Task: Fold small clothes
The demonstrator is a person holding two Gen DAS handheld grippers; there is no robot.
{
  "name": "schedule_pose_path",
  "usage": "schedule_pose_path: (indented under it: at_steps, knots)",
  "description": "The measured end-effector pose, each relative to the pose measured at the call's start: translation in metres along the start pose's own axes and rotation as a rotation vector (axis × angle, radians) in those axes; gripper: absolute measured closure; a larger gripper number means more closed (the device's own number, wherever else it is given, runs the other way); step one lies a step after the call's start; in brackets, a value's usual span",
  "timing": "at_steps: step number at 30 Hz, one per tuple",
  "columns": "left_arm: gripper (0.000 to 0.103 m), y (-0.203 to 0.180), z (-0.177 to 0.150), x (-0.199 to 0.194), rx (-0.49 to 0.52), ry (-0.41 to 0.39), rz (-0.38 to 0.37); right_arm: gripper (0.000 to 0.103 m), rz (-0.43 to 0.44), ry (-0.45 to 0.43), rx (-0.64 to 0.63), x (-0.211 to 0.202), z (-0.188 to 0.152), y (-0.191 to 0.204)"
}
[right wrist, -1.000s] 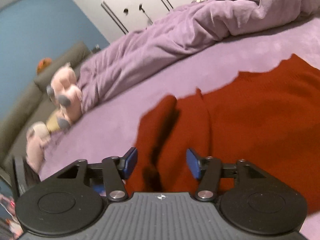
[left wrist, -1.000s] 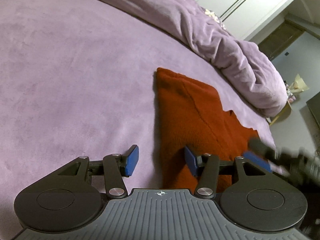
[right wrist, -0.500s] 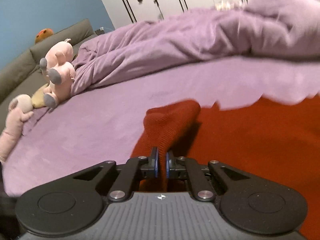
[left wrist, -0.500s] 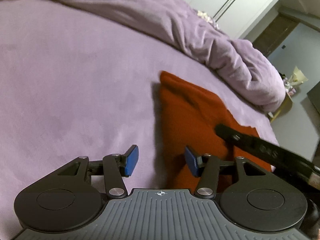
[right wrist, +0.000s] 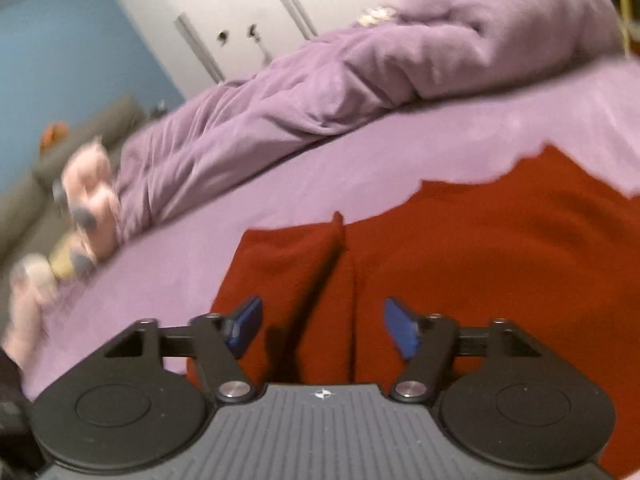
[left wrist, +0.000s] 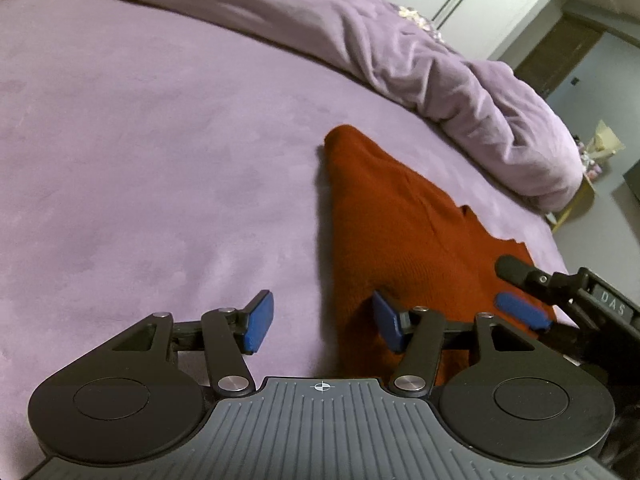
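Rust-red knitwear (left wrist: 404, 232) lies spread on the purple bedsheet (left wrist: 160, 168), a small garment with a scalloped far edge in the right wrist view. Which garment it is I cannot tell.

Left claw (left wrist: 323, 326) hangs low over the bed with its blue pads wide apart and nothing between them. Its left pad (left wrist: 260, 322) sits over bare sheet; its right pad (left wrist: 387, 328) is over the near edge of the garment, so the garment's long folded side runs ahead from just right of the gap. The cloth narrows to a point well ahead of that claw.

Right claw (right wrist: 323, 328) is also spread open, empty, hovering above the garment (right wrist: 460, 272). Directly ahead of its gap a raised crease runs away from it, with a darker strip alongside. In the left wrist view this claw (left wrist: 520, 308) shows at the right, one blue pad close over the red cloth, just beside the left claw.

Beyond both claws a rumpled purple duvet (left wrist: 420, 64) is heaped along the far side of the bed. Left of the right claw, blurred pink plush toys (right wrist: 86, 196) lie at the bed's edge against a grey couch (right wrist: 24, 200).
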State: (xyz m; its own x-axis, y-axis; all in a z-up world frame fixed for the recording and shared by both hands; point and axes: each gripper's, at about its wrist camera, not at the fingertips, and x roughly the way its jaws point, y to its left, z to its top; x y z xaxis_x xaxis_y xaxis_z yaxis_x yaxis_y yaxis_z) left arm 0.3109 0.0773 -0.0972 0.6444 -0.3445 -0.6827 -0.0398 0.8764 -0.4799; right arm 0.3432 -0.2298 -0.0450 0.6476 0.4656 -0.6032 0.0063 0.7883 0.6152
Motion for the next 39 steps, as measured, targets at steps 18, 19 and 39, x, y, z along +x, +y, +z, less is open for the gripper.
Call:
schedule_pose_path:
  at_steps: [18, 19, 39]
  knots:
    - [0.044, -0.01, -0.006, -0.004, 0.064, -0.03, 0.048, 0.084, -0.025, 0.106, -0.163, 0.06, 0.007, 0.057]
    - [0.045, -0.012, -0.009, -0.008, 0.075, -0.037, 0.056, 0.088, -0.062, 0.09, -0.215, 0.057, 0.006, 0.063]
    - [0.042, -0.078, -0.064, 0.005, 0.212, 0.05, -0.019, 0.086, -0.358, -0.077, -0.299, -0.034, 0.01, -0.034]
